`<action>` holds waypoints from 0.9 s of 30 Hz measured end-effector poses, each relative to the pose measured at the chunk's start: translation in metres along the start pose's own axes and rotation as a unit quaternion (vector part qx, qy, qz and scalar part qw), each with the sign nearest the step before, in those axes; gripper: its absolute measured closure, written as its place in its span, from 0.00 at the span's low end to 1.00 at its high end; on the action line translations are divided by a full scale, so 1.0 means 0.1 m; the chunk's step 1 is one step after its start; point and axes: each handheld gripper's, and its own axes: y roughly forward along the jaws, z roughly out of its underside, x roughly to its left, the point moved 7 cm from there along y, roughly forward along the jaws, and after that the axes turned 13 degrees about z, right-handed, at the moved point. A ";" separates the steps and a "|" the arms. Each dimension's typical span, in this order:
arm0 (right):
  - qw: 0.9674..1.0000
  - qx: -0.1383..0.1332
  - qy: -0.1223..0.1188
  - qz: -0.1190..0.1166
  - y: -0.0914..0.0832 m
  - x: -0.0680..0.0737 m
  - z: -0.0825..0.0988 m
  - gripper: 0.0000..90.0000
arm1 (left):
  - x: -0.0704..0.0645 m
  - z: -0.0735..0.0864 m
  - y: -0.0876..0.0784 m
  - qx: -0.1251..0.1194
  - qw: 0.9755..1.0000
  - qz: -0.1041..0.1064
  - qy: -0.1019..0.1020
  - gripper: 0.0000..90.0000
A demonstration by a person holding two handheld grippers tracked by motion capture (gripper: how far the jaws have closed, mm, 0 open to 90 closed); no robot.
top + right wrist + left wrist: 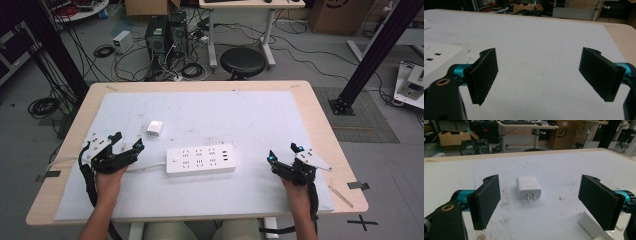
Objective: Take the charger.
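Note:
A white plug adapter (154, 129) lies on the white mat, its two metal prongs pointing toward me in the left gripper view (528, 187). A white power strip (200, 159) lies mid-table, its cord running left. My left gripper (127, 141) stands open just short of the adapter, jaws wide apart with nothing between them (541, 202). A corner of the power strip (590, 225) shows by its right jaw. My right gripper (284, 153) is open to the right of the strip, empty over bare mat (539, 75); the strip's end (439, 58) lies to its left.
The white mat (240, 117) covers most of the wooden table (310, 100). Behind the table stand a black stool (242, 61), computer towers (164, 34) and cables on the floor. Black frame posts rise at both sides.

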 end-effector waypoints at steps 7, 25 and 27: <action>1.000 -0.003 0.000 -0.002 -0.01 0.00 0.00 0.18 | 0.00 -0.30 0.13 0.022 1.000 -0.007 0.006 0.20; 1.000 -0.007 -0.005 -0.003 -0.01 0.01 0.00 0.18 | 0.06 -0.51 0.61 0.066 0.998 0.000 -0.010 0.20; 1.000 -0.004 -0.003 -0.004 -0.01 0.01 0.00 0.18 | 0.06 -0.51 0.61 0.066 0.998 0.000 -0.010 0.20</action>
